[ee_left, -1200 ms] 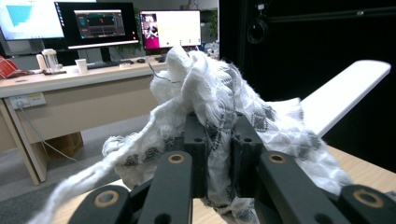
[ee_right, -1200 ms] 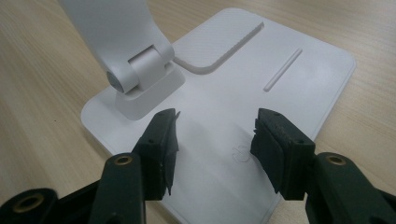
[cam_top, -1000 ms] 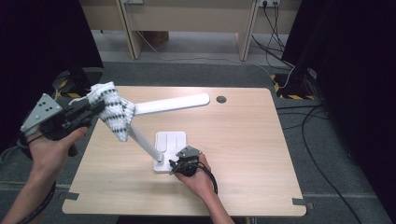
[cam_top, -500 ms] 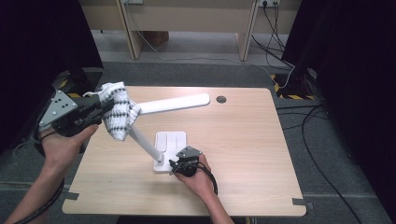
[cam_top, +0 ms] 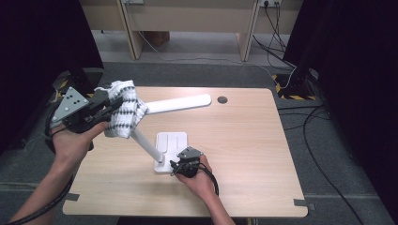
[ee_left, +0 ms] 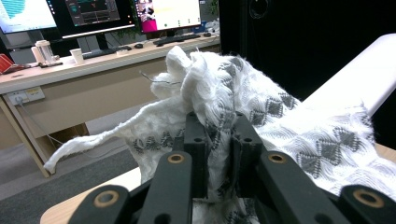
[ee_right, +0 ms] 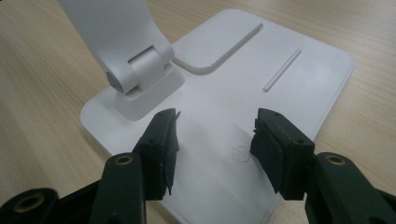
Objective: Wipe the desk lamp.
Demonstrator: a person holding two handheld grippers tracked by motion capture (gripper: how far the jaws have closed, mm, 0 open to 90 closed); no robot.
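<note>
Left fingers [ee_left: 217,140] clamping cloth [cam_top: 123,110], shifted rightward along lamp [cam_top: 176,104] (right fingers [ee_right: 215,142] wide)

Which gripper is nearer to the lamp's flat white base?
Right. The right gripper sits at the lamp base, jaws open over its near edge. The left gripper is up by the lamp's arm, shut on the patterned cloth.

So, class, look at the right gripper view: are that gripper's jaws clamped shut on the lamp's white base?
No: the right gripper has its jaws spread apart above the lamp base, with bare white surface showing between them.
</note>
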